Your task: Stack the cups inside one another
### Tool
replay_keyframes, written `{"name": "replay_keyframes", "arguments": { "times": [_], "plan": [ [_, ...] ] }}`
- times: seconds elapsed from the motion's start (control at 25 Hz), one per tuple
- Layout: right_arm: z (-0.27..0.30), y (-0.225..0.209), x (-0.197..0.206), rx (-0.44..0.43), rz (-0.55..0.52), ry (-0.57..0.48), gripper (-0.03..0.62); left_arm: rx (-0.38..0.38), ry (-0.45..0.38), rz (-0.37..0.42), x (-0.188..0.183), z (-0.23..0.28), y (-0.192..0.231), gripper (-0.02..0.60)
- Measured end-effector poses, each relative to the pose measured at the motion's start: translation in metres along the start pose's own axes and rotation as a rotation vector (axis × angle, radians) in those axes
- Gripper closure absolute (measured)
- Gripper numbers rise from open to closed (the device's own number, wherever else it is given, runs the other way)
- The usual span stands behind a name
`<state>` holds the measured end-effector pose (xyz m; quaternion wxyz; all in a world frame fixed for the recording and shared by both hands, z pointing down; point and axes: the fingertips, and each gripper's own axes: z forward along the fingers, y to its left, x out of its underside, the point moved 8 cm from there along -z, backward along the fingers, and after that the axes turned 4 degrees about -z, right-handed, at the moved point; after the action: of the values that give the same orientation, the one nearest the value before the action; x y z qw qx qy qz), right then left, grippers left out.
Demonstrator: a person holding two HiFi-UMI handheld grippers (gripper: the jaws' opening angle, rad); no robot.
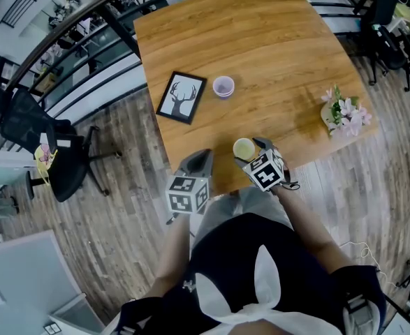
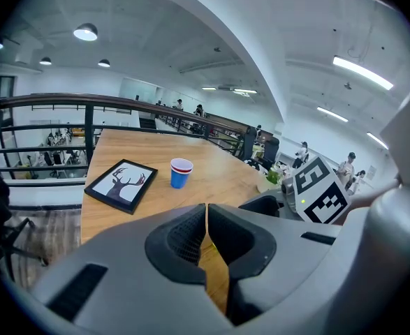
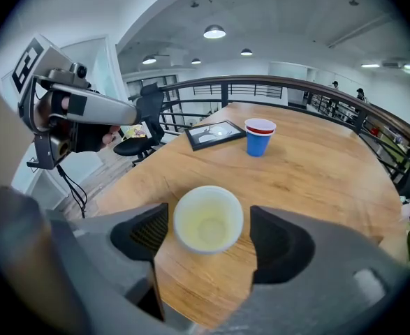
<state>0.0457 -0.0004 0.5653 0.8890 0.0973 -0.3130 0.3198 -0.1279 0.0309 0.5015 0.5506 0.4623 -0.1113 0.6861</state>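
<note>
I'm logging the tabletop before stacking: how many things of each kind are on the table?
Cups: 2 (blue paper cup, pale yellow cup)
Pictures: 1 (black-framed deer picture)
Flowers: 1 (bunch of pink flowers)
Total: 4

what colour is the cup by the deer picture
The cup is blue with a red rim, clearest in the left gripper view.

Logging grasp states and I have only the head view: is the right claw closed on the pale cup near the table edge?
Observer: No. The right gripper view shows the right claw open, with the pale cup standing between its jaws and a clear gap on one side.
Operator: And the other gripper?
Observer: The left claw is shut, with nothing in it.
Operator: What colour is the other one's side?
Observer: The far cup is blue, with a red band at the rim.
</note>
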Motion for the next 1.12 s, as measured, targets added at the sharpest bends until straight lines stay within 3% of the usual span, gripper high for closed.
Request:
{"name": "replay_keyframes", "arguments": {
  "times": [0.32,0.4,0.76,1.12],
  "plan": [
    [0.001,0.000,0.003,0.005,-0.033,0.011,0.238,-0.005,0.000,-0.008,0.002,-0.001,0.000,0.555],
    [0.001,0.000,0.002,0.007,-0.046,0.002,0.276,-0.007,0.000,-0.012,0.002,-0.001,0.000,0.555],
    [-0.008,-0.006,-0.007,0.001,-0.041,-0.007,0.278,-0.006,-0.007,-0.018,0.000,0.000,0.000,0.555],
    [-0.046,-0.029,-0.042,0.046,-0.041,-0.108,0.278,-0.009,-0.034,-0.035,-0.006,-0.001,0.003,0.555]
  ]
}}
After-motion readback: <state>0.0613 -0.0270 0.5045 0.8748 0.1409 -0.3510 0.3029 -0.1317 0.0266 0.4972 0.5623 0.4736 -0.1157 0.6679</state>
